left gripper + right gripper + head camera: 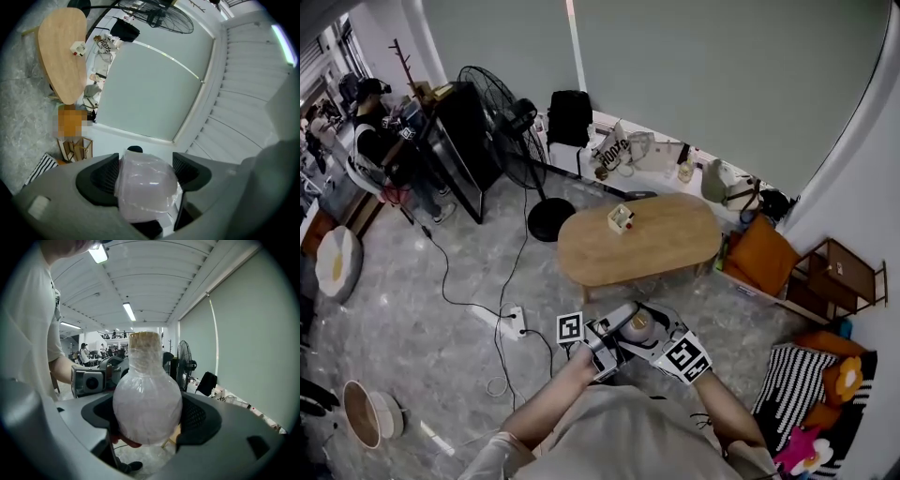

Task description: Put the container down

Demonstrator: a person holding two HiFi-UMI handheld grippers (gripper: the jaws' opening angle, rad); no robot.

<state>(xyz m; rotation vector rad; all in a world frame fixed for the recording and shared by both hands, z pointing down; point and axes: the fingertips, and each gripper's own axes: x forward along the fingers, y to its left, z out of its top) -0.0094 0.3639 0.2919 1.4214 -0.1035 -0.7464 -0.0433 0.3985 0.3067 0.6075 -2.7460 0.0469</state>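
Note:
The container [637, 325] is a round-bodied flask wrapped in clear film, held in the air close to my chest. My left gripper [617, 339] and right gripper [654, 333] meet around it from either side. In the left gripper view the wrapped bulb [147, 187] fills the gap of the left gripper [146, 174], touching both pads. The right gripper view shows the flask [147, 401] upright with a tan stopper top, pinched by the right gripper [147, 418]. The oval wooden table [661, 242] lies ahead and below.
A small white box [621, 218] stands on the table. A black standing fan [502, 127] and a power strip [517, 322] with cables are to the left. An orange cushion [761, 253] and wooden rack [839, 272] sit right. A person [375, 141] stands far left.

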